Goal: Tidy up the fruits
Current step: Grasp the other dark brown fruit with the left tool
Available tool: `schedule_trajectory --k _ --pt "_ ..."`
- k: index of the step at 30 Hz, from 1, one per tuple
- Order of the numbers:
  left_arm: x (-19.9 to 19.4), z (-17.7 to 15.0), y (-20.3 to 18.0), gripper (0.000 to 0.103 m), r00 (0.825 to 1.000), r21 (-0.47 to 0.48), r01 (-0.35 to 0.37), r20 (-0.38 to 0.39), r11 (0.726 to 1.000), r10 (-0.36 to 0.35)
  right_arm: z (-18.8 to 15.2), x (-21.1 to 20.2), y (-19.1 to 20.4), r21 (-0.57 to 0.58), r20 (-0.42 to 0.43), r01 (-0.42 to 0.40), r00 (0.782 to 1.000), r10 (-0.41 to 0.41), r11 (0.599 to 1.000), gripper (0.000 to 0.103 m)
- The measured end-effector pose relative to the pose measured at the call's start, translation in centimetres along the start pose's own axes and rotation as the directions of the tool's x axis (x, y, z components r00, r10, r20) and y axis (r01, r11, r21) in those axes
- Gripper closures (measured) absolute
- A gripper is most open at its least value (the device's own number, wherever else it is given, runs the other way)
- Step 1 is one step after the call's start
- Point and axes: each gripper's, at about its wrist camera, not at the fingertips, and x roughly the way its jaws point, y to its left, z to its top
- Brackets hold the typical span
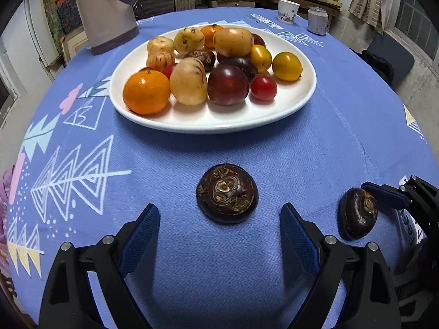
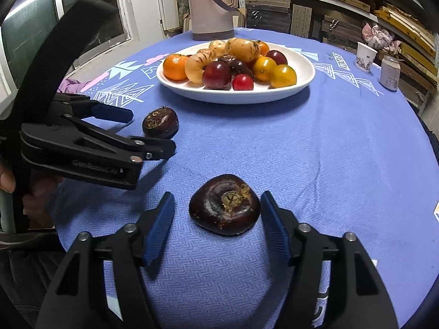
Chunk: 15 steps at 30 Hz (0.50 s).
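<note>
We record a round table [image 1: 343,137] under a blue herringbone cloth printed with white line-drawn triangles and trees, plus pale blue, pink and yellow shapes toward its left edge.

On it: a white oval plate [image 1: 299,101] heaped with fruit — oranges, yellow and red tomatoes, dark plums, pale striped melons. Behind the plate stands a beige jug [image 1: 105,13] with a grey base; at the far right edge we note a paper cup [image 1: 287,10] and, just beside it, a small lidded jar [image 1: 317,20].

Two dark water chestnuts lie on the bare cloth nearer us, well apart from the plate. The first water chestnut [image 1: 227,193] sits ahead of our left tongs [image 1: 219,219], which are spread wide and touch nothing. The second water chestnut [image 2: 225,204] rests between the parted blue pads of our right tongs [image 2: 218,208], with a gap on each side.

Room: stacked frames and boards on shelves behind, a bundle of pink cloth [image 2: 380,37] among them, and a window at the left in the right wrist view.
</note>
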Motion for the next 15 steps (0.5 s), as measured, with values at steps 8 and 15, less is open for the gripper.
schedule_trajectory --k 8,15 --pt "0.41 0.04 -0.11 0.012 0.999 0.005 0.003 0.046 1.0 -0.003 -0.24 -0.11 -0.08 -0.001 0.0 0.019 1.0 -0.019 1.0 0.035" --pt "0.28 0.13 -0.21 0.019 0.998 0.008 0.002 0.068 1.0 -0.002 -0.24 -0.02 0.08 -0.007 0.0 0.021 1.0 -0.021 1.0 0.033"
